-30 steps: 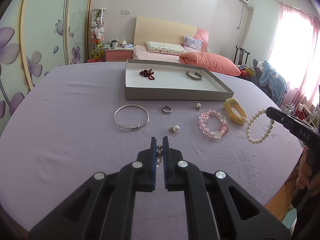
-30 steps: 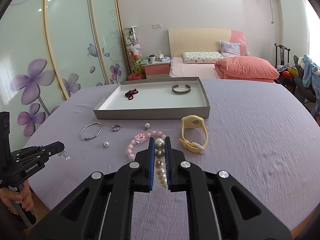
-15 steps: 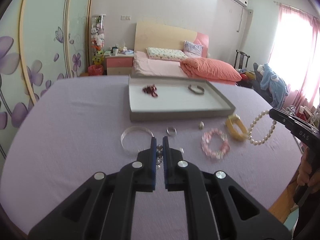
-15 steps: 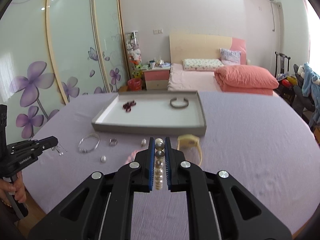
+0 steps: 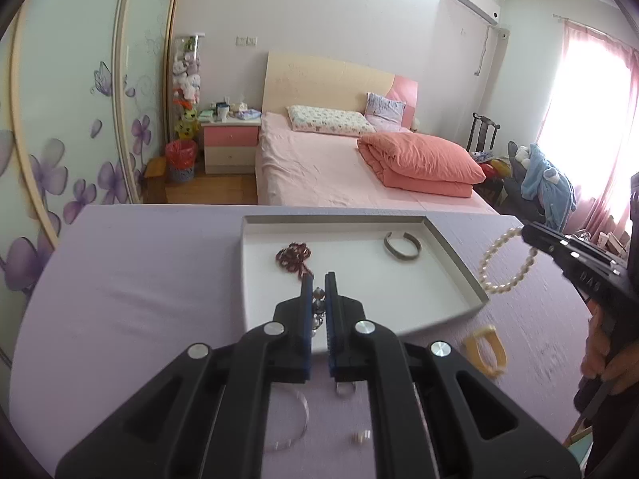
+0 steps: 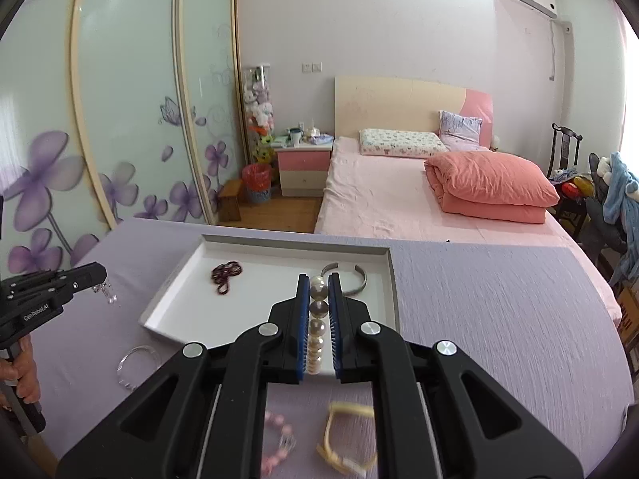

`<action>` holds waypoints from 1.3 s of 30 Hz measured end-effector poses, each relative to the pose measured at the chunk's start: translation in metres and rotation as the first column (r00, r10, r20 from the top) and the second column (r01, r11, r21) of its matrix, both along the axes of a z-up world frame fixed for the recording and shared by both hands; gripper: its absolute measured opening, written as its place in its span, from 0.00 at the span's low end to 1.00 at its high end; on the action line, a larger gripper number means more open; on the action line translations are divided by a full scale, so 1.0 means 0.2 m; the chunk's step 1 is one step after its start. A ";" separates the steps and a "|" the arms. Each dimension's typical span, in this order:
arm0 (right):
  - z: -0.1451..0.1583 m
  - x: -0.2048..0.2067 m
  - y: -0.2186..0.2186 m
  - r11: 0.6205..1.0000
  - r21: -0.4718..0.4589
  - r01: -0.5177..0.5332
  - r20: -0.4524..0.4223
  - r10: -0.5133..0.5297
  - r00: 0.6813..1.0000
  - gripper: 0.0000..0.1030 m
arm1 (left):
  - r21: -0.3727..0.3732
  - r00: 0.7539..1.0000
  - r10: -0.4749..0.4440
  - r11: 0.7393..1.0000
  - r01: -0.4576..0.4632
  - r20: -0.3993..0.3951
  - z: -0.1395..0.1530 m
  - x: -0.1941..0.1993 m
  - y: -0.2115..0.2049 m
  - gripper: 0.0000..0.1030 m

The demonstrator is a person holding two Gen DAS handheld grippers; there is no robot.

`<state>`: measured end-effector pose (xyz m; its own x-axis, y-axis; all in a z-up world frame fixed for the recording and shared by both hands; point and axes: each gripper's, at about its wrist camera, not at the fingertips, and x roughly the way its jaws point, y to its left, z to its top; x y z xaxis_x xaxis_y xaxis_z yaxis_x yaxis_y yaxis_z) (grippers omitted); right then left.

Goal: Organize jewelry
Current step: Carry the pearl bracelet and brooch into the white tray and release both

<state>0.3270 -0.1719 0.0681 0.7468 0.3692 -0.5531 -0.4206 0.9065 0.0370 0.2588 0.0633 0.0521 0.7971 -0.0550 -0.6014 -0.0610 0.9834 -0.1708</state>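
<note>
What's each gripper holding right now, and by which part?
The right gripper pinches the pearl bracelet by a stretch of its beads, the loop hanging free. The left gripper pinches a small dangling earring at its top.

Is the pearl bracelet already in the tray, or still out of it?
Out. The pearl bracelet hangs from the shut right gripper, not yet resting on the tray.
</note>
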 end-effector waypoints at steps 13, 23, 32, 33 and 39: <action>-0.18 0.31 0.20 0.998 -0.051 -0.045 -0.098 0.039 0.994 0.09 | -0.023 0.997 0.014 1.000 -0.016 -0.078 -0.19 0.44 0.01 0.06; -0.34 0.48 0.26 0.996 -0.073 -0.043 -0.203 0.028 0.979 0.09 | -0.018 0.995 0.019 1.000 -0.021 -0.099 -0.27 0.58 0.04 0.06; -0.43 0.58 0.16 0.997 -0.077 0.024 -0.260 -0.044 0.965 0.13 | -0.025 0.992 0.020 0.999 -0.023 -0.125 -0.36 0.65 0.04 0.06; -0.43 0.58 0.15 0.997 -0.068 0.025 -0.269 -0.043 0.962 0.22 | -0.026 0.992 0.020 0.999 -0.023 -0.127 -0.36 0.66 0.04 0.06; -0.41 0.56 0.06 0.999 -0.019 0.038 -0.265 -0.042 0.963 0.51 | -0.019 0.990 0.012 1.000 -0.015 -0.138 -0.39 0.69 0.02 0.06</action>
<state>0.4394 -0.1602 -0.0132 0.5866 0.3330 -0.7383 -0.3609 0.9235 0.1298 0.3969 0.0679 -0.0250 0.7073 -0.0578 -0.7045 -0.0986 0.9788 -0.1793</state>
